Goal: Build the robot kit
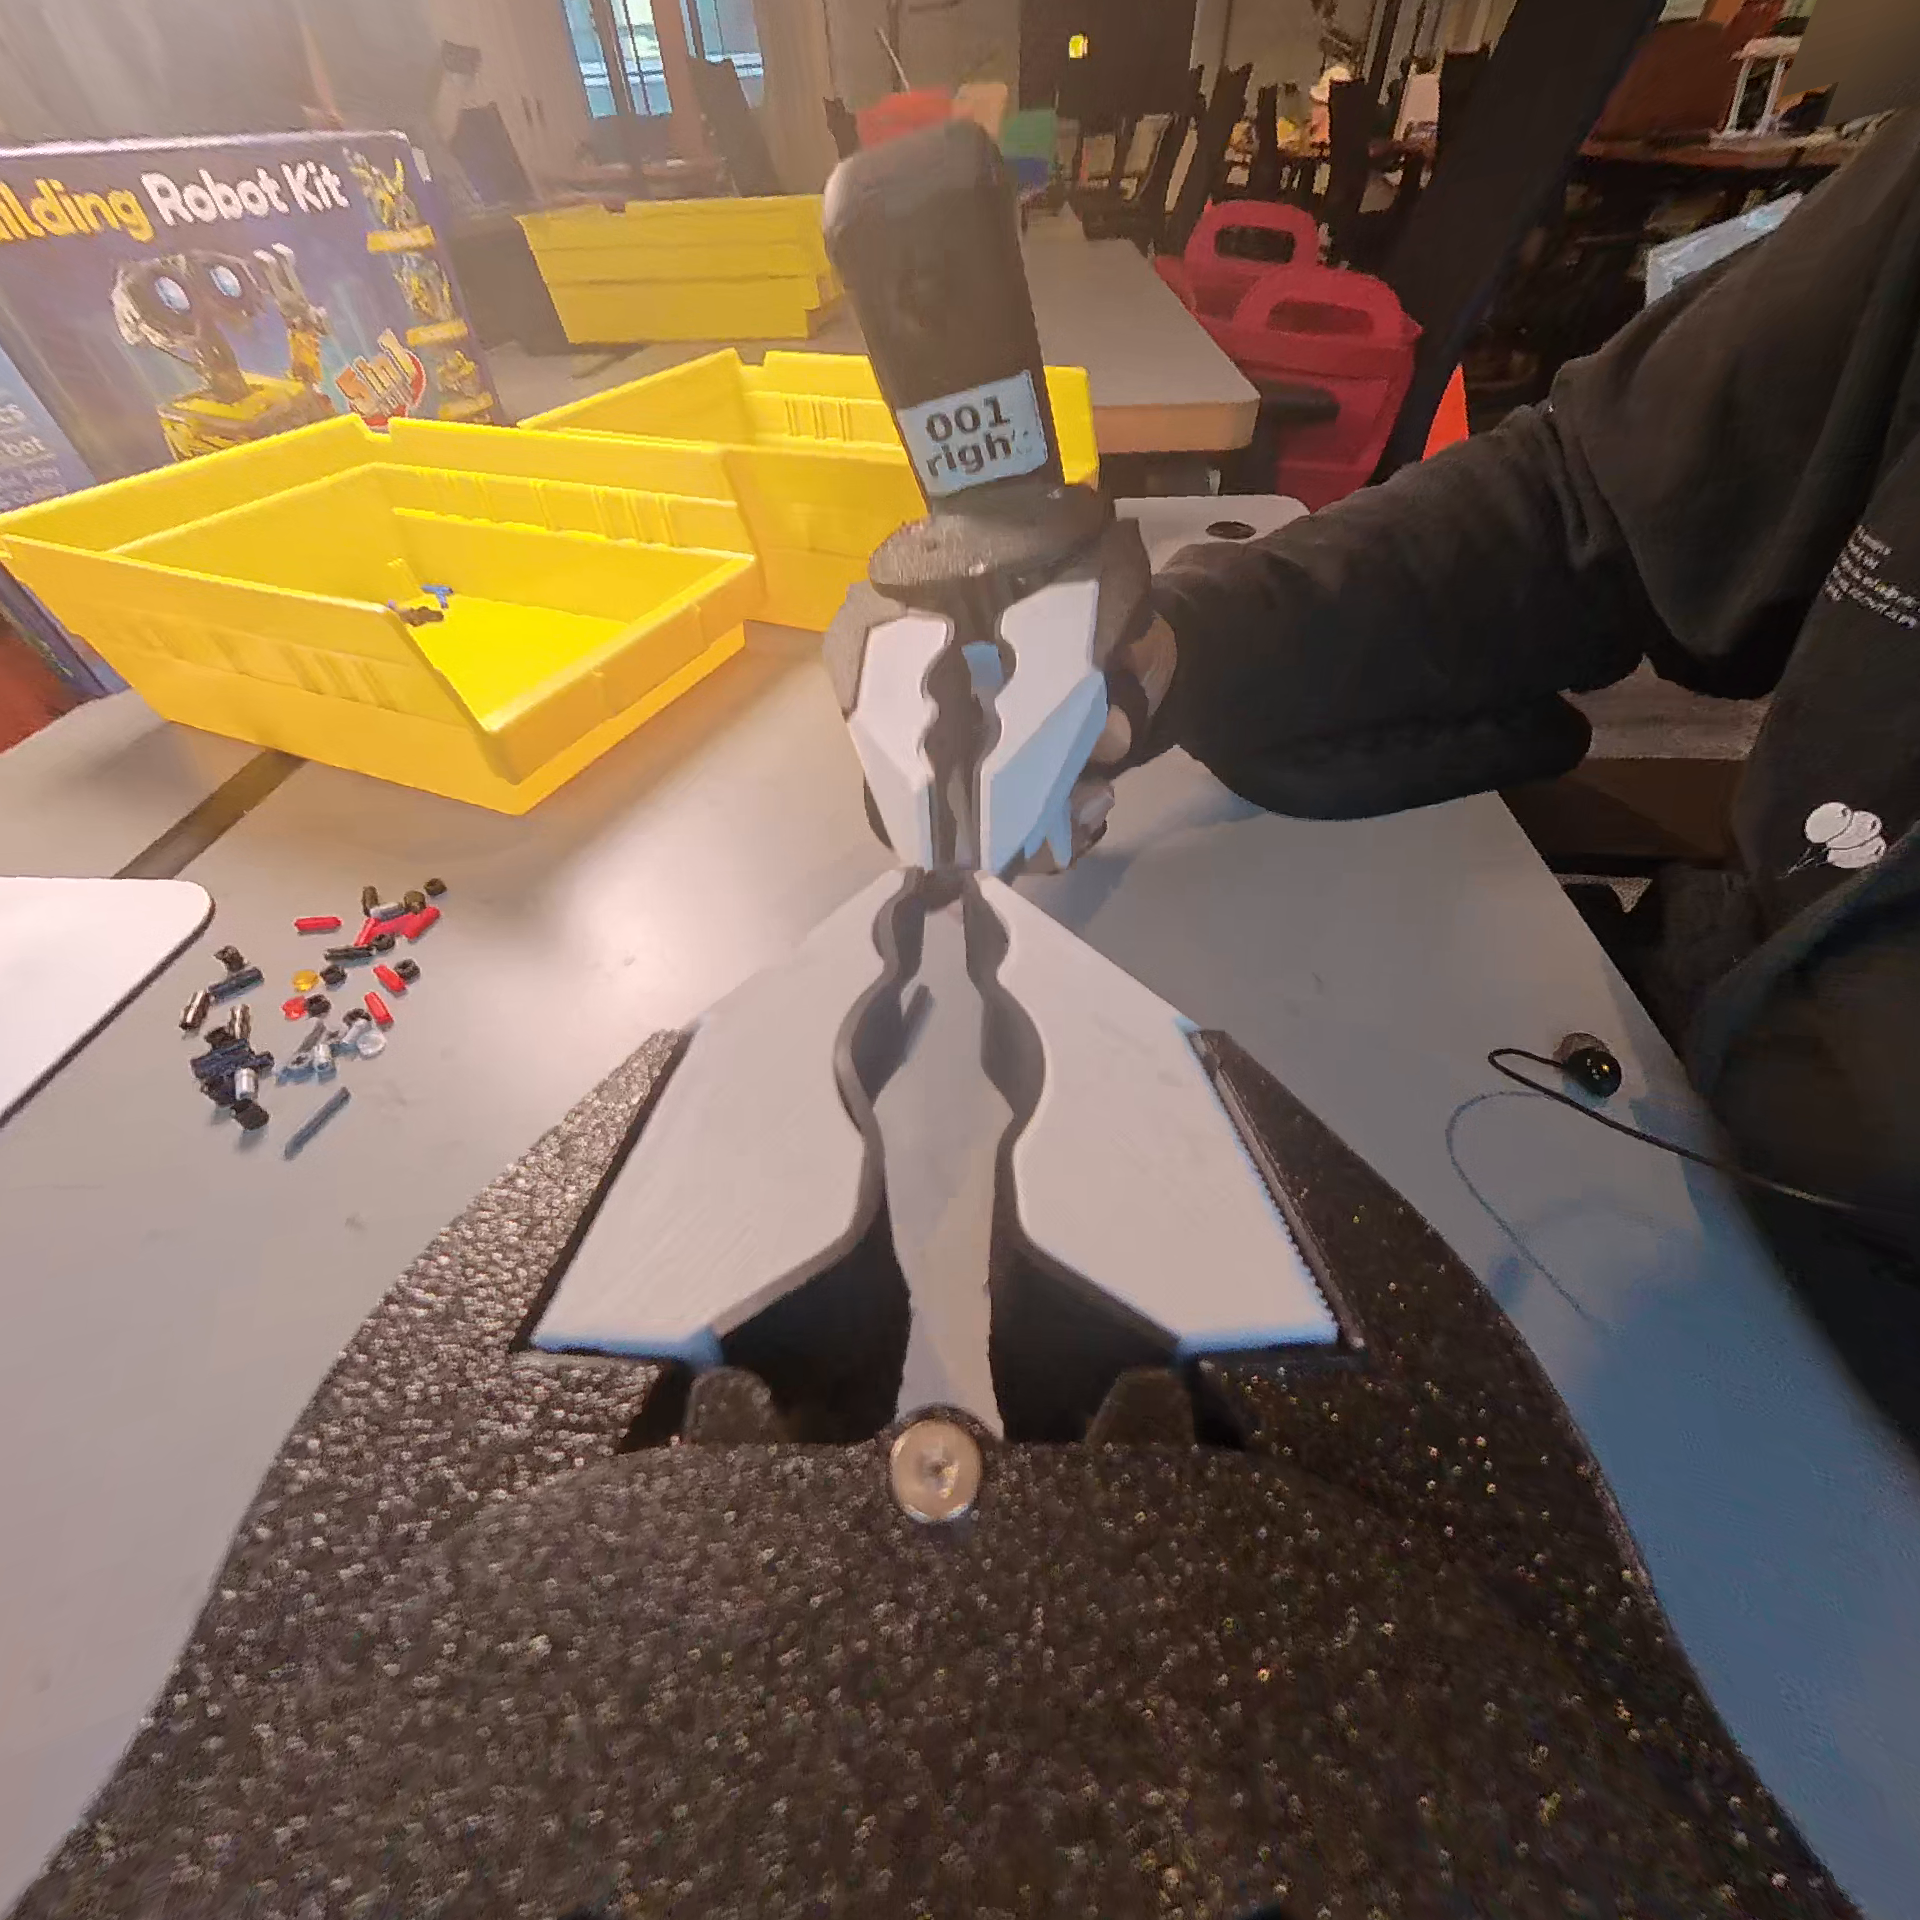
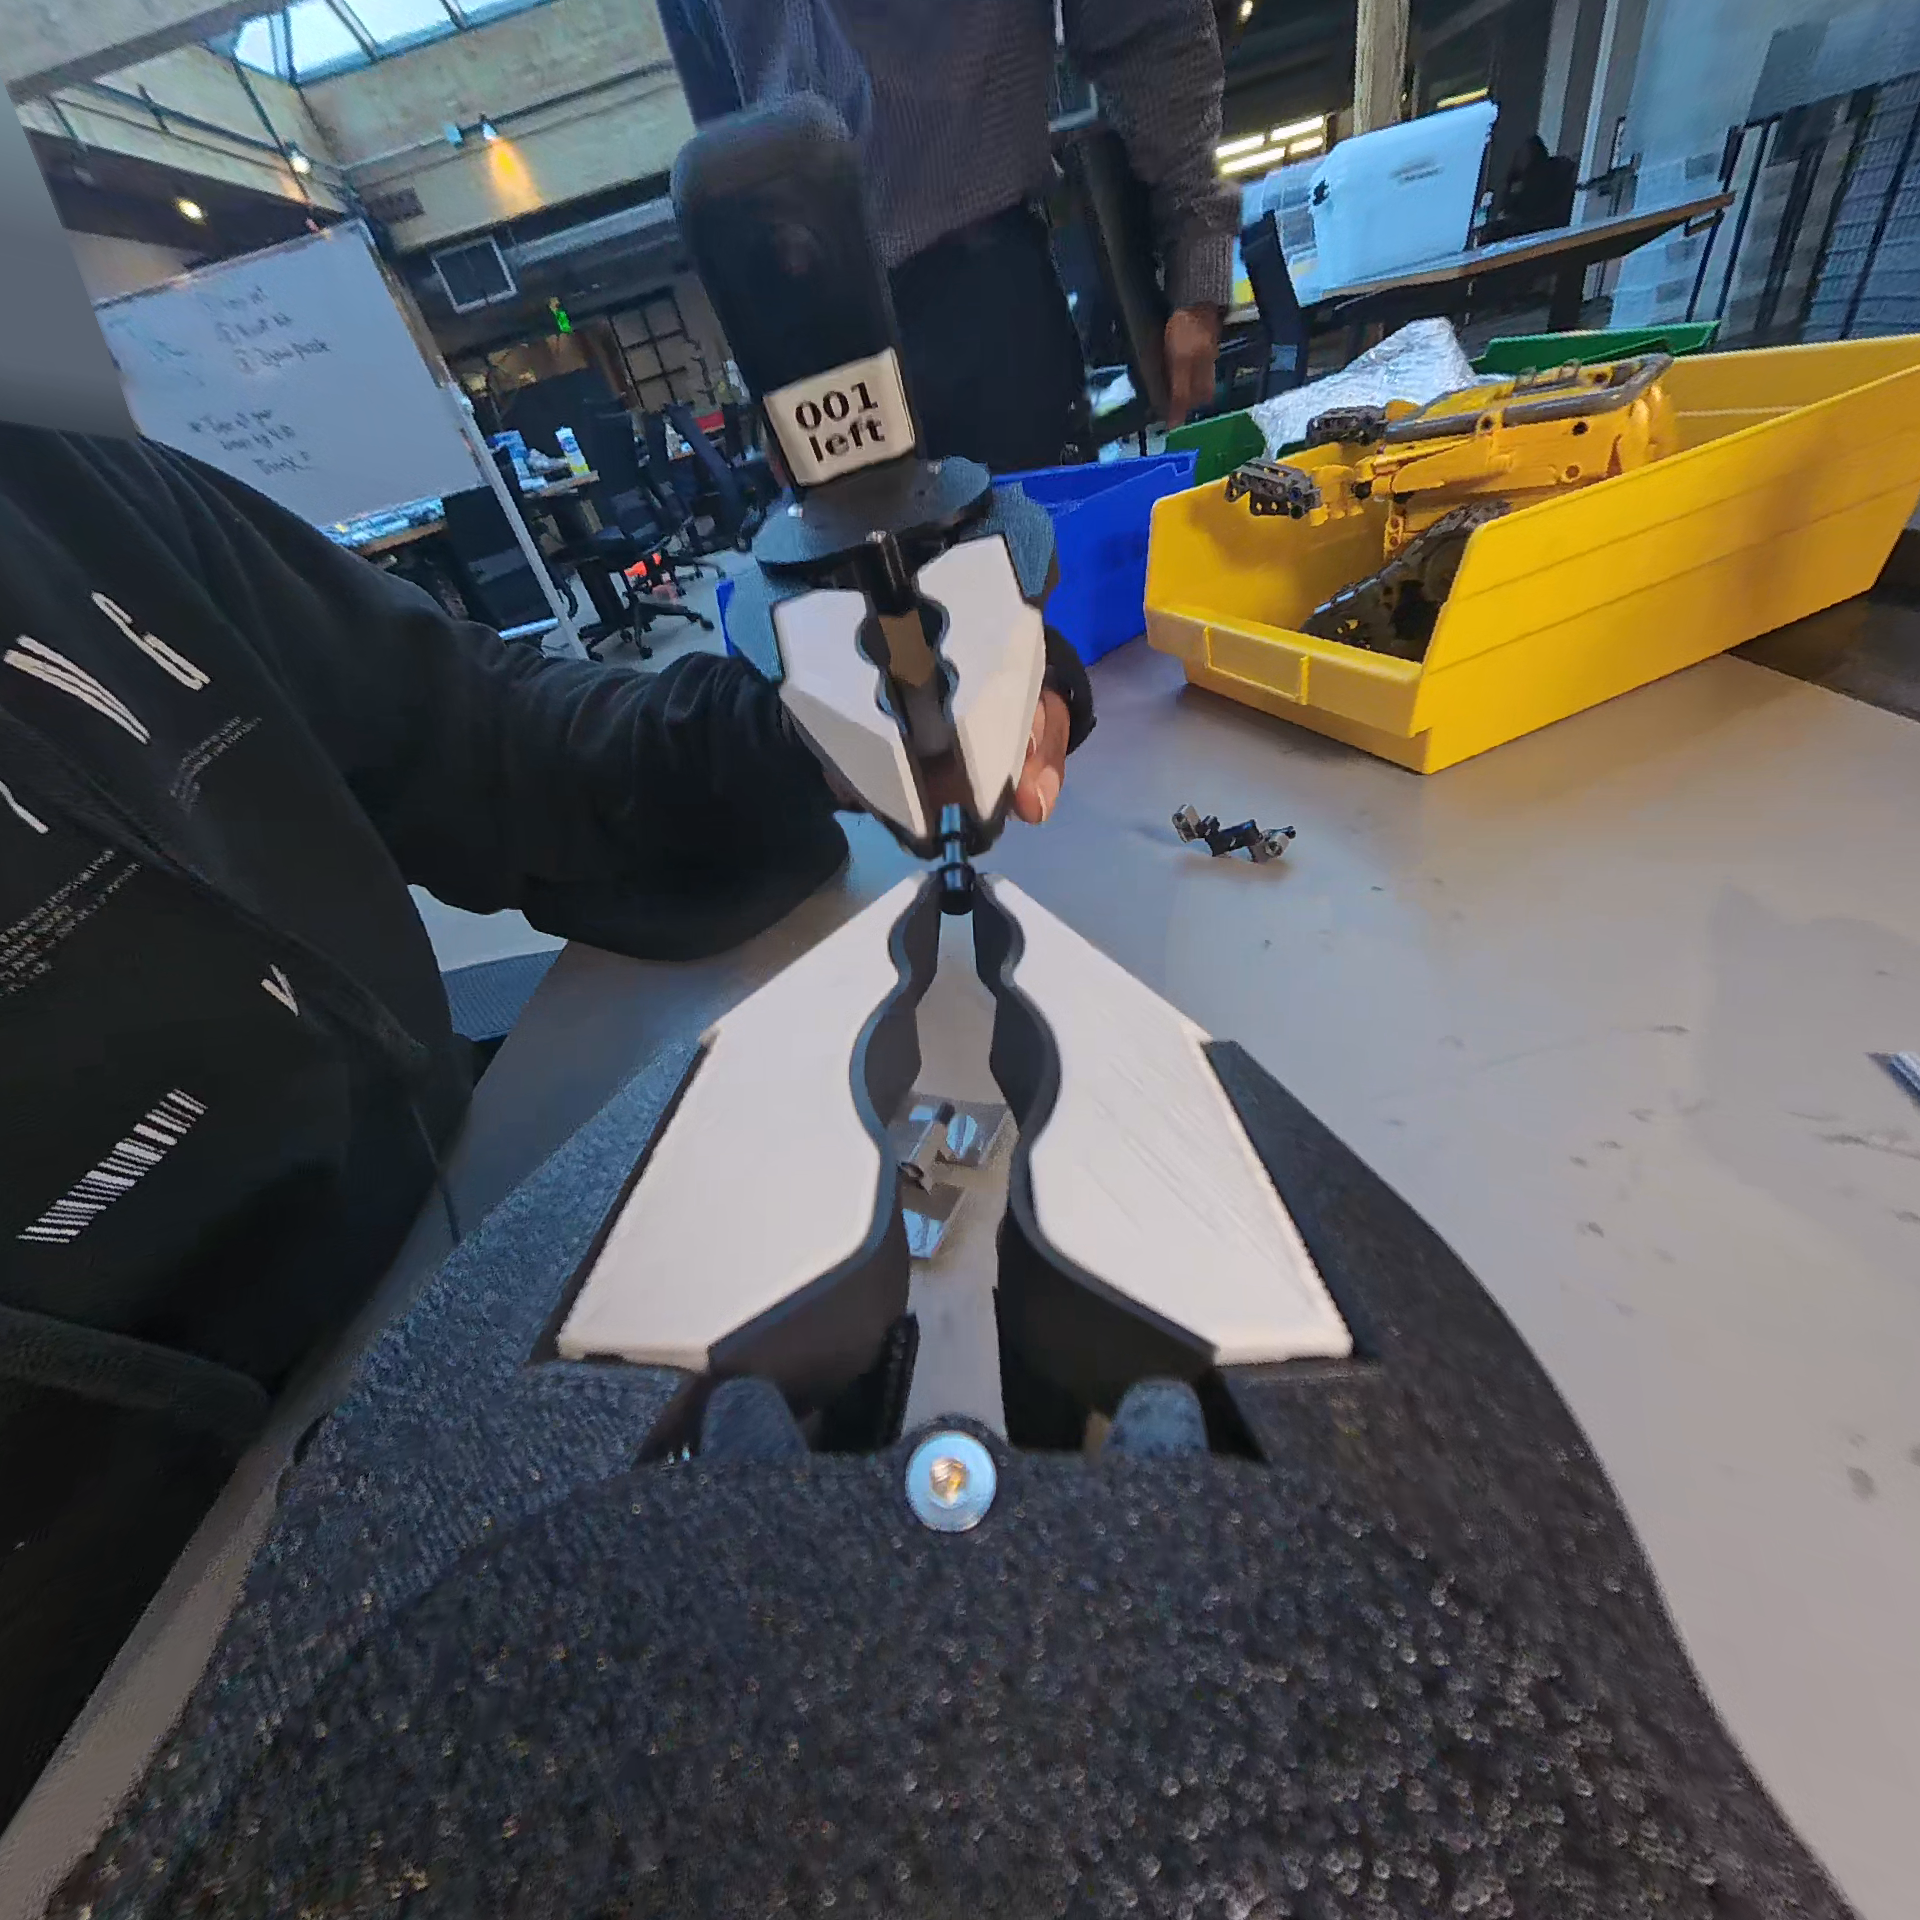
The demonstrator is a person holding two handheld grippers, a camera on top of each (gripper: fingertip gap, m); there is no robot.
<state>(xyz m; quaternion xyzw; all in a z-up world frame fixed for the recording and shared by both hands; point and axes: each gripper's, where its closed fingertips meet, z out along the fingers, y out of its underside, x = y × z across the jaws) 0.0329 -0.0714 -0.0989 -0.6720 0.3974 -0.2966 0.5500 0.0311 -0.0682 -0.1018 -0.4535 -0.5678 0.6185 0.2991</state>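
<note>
My two grippers meet tip to tip above the grey table [image 1: 1299, 987]. My left gripper [image 1: 940, 883] is shut on a small black pin [image 1: 943, 885] at its fingertips. In the left wrist view the right gripper [image 1: 951, 847] faces it, held by a hand in a black sleeve, and closes on the same pin. In the right wrist view my right gripper [image 2: 954, 896] is shut on the black pin [image 2: 952, 868], and the left gripper [image 2: 951, 821] pinches its far end. A thin dark rod seems to run up between the left gripper's fingers.
A pile of small red, black and silver parts [image 1: 301, 997] lies left. Yellow bins [image 1: 312, 665] and a kit box [image 1: 239, 291] stand behind. A yellow bin [image 2: 1507, 665] holds a yellow robot model [image 2: 1455, 457]. A small grey part [image 2: 1231, 831] lies loose. A person [image 2: 987, 208] stands behind. My left and right fingertips are right by each other.
</note>
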